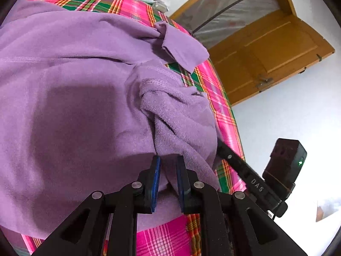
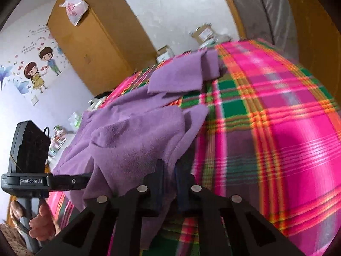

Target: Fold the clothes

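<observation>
Draping between both narrow-set grippers, left gripper (image 1: 168,160) and right gripper (image 2: 169,166), each pinching the purple fleece garment (image 1: 85,74).

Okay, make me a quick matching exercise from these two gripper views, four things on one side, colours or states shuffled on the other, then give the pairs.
1 garment
2 bedcover
3 door
4 left gripper

A pink and green plaid
B shut on purple cloth
C plain purple fleece
D orange-brown wood

Pairs: 1-C, 2-A, 3-D, 4-B
</observation>
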Demonstrator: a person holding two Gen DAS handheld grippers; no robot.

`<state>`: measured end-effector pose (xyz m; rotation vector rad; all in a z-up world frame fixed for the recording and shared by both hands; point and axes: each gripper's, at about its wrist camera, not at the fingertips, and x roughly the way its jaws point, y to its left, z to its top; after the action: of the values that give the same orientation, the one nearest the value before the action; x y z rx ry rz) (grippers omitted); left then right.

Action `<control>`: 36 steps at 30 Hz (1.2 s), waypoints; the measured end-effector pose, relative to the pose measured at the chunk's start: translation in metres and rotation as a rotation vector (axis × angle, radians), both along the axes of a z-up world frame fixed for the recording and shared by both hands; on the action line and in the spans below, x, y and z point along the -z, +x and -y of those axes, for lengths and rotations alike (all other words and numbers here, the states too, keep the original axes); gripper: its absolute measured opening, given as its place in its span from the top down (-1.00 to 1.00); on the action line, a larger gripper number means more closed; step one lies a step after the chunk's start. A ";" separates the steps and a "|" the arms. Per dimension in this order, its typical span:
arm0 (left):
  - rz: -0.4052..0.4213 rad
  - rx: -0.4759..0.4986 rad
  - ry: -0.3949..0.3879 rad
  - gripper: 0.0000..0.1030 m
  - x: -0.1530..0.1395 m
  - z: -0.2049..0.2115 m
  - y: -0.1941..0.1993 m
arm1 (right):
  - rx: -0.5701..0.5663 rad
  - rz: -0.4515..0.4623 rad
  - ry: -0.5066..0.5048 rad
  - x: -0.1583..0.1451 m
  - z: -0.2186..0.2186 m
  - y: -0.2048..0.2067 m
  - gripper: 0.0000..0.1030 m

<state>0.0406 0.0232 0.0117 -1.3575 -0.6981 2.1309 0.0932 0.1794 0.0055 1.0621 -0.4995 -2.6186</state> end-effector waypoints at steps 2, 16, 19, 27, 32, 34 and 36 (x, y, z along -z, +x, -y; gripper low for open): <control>-0.004 0.007 -0.003 0.71 -0.001 -0.003 0.000 | 0.031 -0.026 -0.009 -0.007 -0.010 0.006 0.82; -0.022 0.106 -0.015 0.62 -0.007 -0.039 -0.003 | 0.237 -0.111 0.014 -0.035 -0.073 0.034 0.82; -0.035 0.111 -0.015 0.62 -0.011 -0.042 -0.003 | 0.270 -0.117 0.023 -0.039 -0.085 0.040 0.82; -0.035 0.107 -0.027 0.62 -0.011 -0.041 -0.001 | 0.372 -0.129 0.056 -0.047 -0.120 0.051 0.82; -0.023 0.120 -0.041 0.62 -0.006 -0.045 0.000 | 0.415 -0.129 0.065 -0.047 -0.134 0.060 0.82; -0.021 0.125 -0.046 0.62 -0.005 -0.048 0.000 | 0.429 -0.130 0.066 -0.047 -0.139 0.064 0.82; -0.020 0.129 -0.052 0.62 -0.004 -0.049 -0.001 | 0.446 -0.128 0.072 -0.047 -0.144 0.067 0.82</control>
<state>0.0400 0.0726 0.0154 -1.3682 -0.5356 2.0705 0.1605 0.3239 0.0521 0.8750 -0.6838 -3.0879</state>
